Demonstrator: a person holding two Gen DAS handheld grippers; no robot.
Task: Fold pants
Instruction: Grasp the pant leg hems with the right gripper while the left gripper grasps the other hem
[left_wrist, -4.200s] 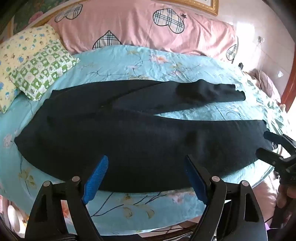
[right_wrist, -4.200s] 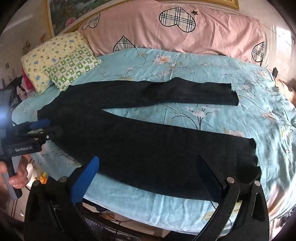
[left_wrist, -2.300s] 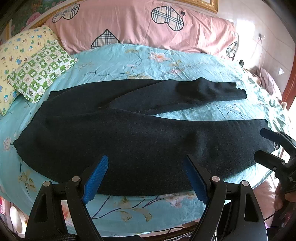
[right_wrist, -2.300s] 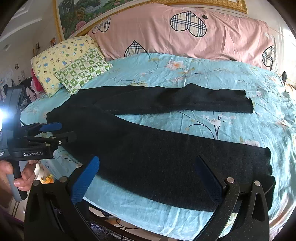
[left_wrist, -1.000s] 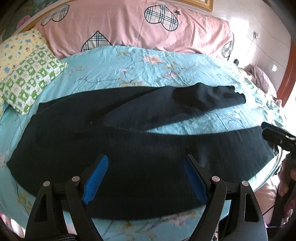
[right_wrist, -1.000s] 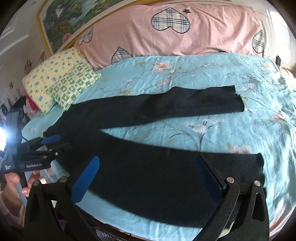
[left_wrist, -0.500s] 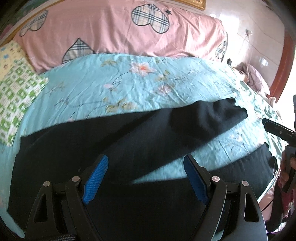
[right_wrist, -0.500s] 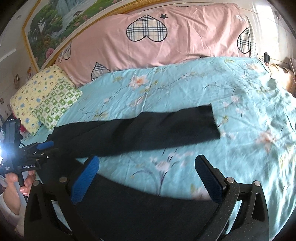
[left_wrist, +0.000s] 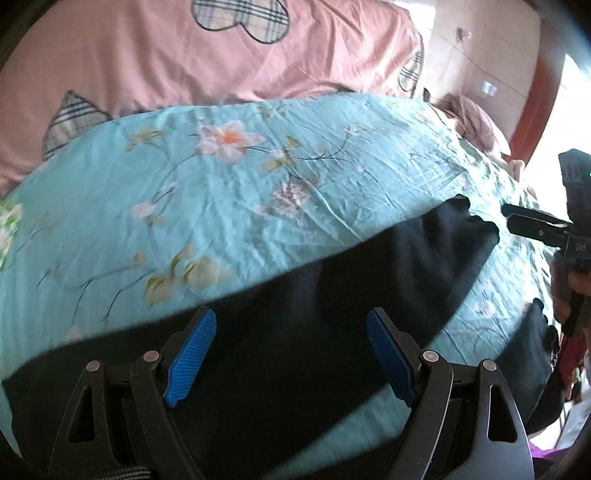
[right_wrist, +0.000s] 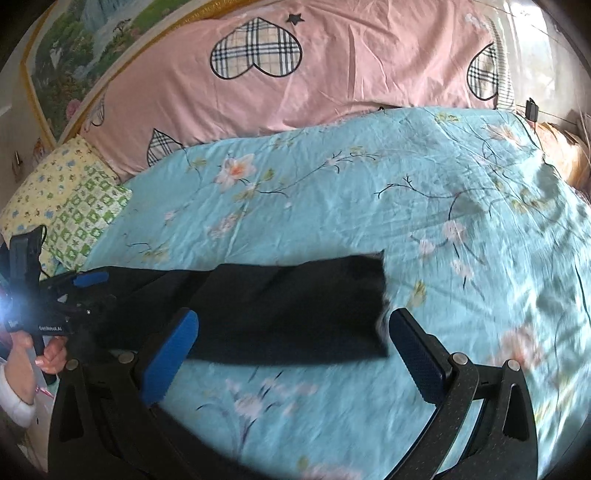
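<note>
Black pants (left_wrist: 314, 302) lie flat across the turquoise floral bedsheet (left_wrist: 258, 177), legs spread apart. My left gripper (left_wrist: 288, 350) is open over the upper part of the far leg, close to the cloth. My right gripper (right_wrist: 291, 354) is open over the far leg's hem end (right_wrist: 332, 306). Each gripper also shows in the other's view: the right one at the far right of the left wrist view (left_wrist: 532, 225), the left one at the left edge of the right wrist view (right_wrist: 85, 291). Neither holds cloth.
A long pink pillow with plaid hearts (right_wrist: 332, 62) lines the headboard. Yellow and green patterned pillows (right_wrist: 74, 199) sit at the bed's left corner. A landscape painting (right_wrist: 74, 55) hangs above. The bed's right edge drops off near pink bedding (left_wrist: 476, 122).
Both grippers have moved forward over the bed, from the near edge past the near leg to the far leg. Both stayed open. The pants have not moved.
</note>
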